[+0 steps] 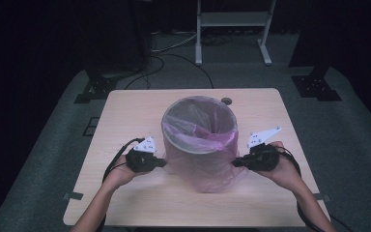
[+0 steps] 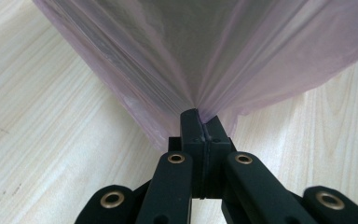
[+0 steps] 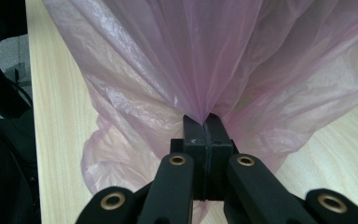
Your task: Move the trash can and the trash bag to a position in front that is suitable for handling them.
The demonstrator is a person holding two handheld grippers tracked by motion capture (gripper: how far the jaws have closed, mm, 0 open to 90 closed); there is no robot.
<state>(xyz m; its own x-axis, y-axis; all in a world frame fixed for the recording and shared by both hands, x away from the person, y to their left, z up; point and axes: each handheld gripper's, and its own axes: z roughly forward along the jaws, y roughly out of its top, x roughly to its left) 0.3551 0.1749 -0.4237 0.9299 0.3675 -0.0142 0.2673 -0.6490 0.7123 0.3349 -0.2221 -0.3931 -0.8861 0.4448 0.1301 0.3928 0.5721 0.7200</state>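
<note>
- The pink bag (image 1: 200, 164) is thin, see-through plastic, pulled down over a grey bin (image 1: 199, 126) and wrinkled all along its length.
- Its mouth is folded over the bin's round rim, and the rest of it lines the inside, where a crumpled pink fold lies against the wall.
- Outside the bin, the film hangs down the wall to the foot and bunches loosely there.
- At the bin's left and right sides the film is drawn outward into tight, pleated points.
- The bin stands upright.
</note>
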